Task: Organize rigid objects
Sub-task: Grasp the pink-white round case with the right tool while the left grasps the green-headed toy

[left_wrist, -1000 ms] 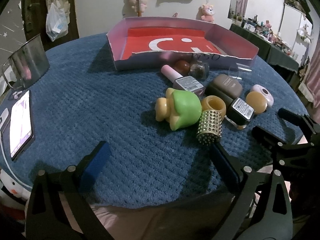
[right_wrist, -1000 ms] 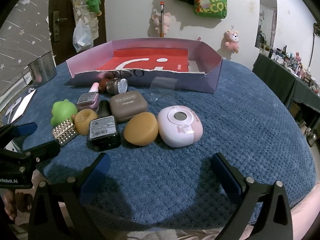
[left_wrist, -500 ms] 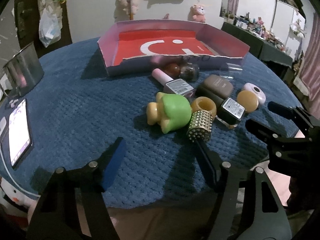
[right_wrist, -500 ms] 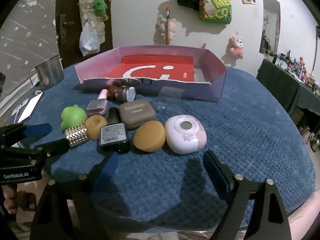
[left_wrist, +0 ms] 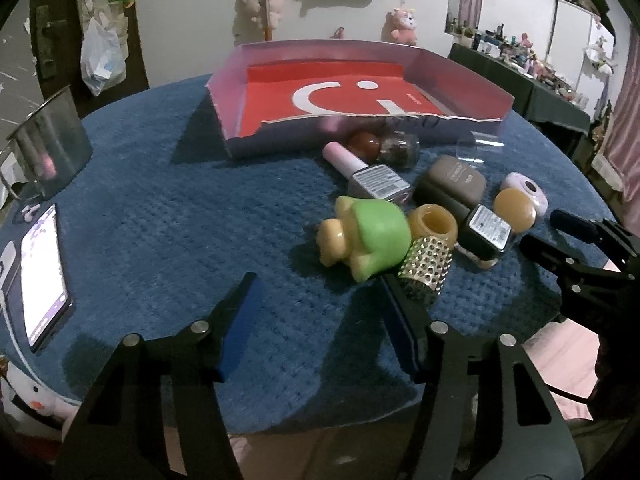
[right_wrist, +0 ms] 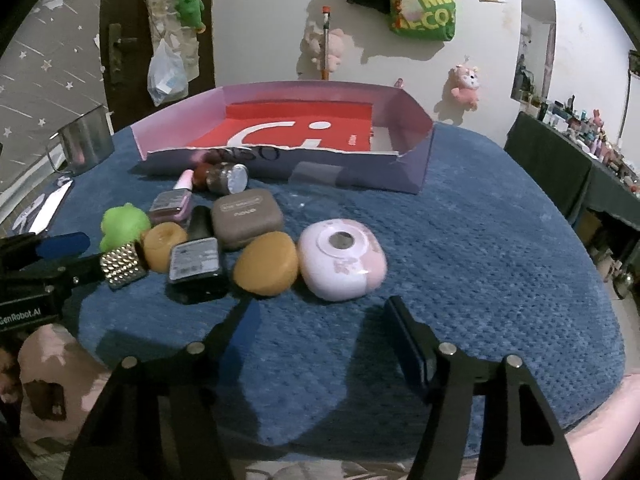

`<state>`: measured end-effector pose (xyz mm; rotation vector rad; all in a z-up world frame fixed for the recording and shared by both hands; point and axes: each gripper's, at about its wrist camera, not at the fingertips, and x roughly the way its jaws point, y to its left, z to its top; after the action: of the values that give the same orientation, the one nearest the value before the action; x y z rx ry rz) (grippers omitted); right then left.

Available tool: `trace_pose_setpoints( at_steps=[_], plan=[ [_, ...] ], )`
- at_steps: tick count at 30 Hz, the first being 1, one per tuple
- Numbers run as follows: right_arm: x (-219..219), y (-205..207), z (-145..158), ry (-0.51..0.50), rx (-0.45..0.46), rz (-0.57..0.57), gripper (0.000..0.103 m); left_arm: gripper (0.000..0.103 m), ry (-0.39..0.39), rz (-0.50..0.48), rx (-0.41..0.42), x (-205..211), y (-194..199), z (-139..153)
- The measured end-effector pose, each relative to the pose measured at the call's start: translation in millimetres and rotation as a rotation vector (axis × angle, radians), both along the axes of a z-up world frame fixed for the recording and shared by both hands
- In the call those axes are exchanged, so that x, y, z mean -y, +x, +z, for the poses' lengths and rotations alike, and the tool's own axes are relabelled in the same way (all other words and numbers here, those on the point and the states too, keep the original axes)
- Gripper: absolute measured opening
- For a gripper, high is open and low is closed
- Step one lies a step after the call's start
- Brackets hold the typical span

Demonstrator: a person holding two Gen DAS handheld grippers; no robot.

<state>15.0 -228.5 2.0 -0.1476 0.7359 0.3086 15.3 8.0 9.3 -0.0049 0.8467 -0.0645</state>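
Observation:
A cluster of small objects lies on the blue cloth in front of a pink box with a red floor (left_wrist: 240,136) (right_wrist: 416,160): a green and yellow toy (left_wrist: 372,236) (right_wrist: 122,224), a gold studded cylinder (left_wrist: 426,274) (right_wrist: 122,266), an amber ring (left_wrist: 434,224), dark bottles (right_wrist: 196,262), a brown case (right_wrist: 246,218), an orange puck (right_wrist: 266,262) and a pink round case (right_wrist: 342,258). My left gripper (left_wrist: 320,320) is open and empty, just short of the studded cylinder. My right gripper (right_wrist: 320,332) is open and empty, just short of the puck and pink case.
A lit phone (left_wrist: 42,276) lies at the table's left edge, with a metal cup (left_wrist: 50,144) behind it. The round table's edge runs close under both grippers. A dark shelf of small items (right_wrist: 576,148) stands to the right.
Both grippers have moved forward toward the cluster and their fingers stand closer together than before. The objects have not moved.

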Motion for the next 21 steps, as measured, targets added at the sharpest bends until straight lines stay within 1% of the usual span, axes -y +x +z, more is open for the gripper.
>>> trace_pose_setpoints(
  at_steps=[4, 8, 10, 15, 18, 19, 20, 21],
  plan=[
    [9, 2, 0, -0.022, 0.008, -0.027, 0.067, 0.058, -0.009, -0.029, 0.007, 9, 7, 1],
    [17, 12, 0, -0.012, 0.006, -0.045, 0.067, 0.058, 0.001, -0.052, 0.009, 18, 17, 1],
    [18, 17, 0, -0.006, 0.008, -0.044, 0.067, 0.058, 0.012, -0.045, 0.010, 20, 19, 0],
    [13, 31, -1, 0.001, 0.010, -0.030, 0.067, 0.058, -0.005, -0.038, 0.005, 16, 26, -1],
    [8, 40, 0, 0.008, 0.007, -0.017, 0.066, 0.057, 0.000, -0.038, 0.007, 15, 27, 0],
    [7, 42, 0, 0.012, 0.005, -0.013, 0.065, 0.056, 0.000, -0.041, 0.009, 16, 27, 0],
    [6, 44, 0, 0.018, 0.004, -0.009, 0.061, 0.050, -0.006, -0.050, 0.010, 16, 26, 0],
    [5, 46, 0, 0.024, 0.001, -0.004, 0.056, 0.049, -0.008, -0.058, 0.011, 16, 26, 0]
  ],
)
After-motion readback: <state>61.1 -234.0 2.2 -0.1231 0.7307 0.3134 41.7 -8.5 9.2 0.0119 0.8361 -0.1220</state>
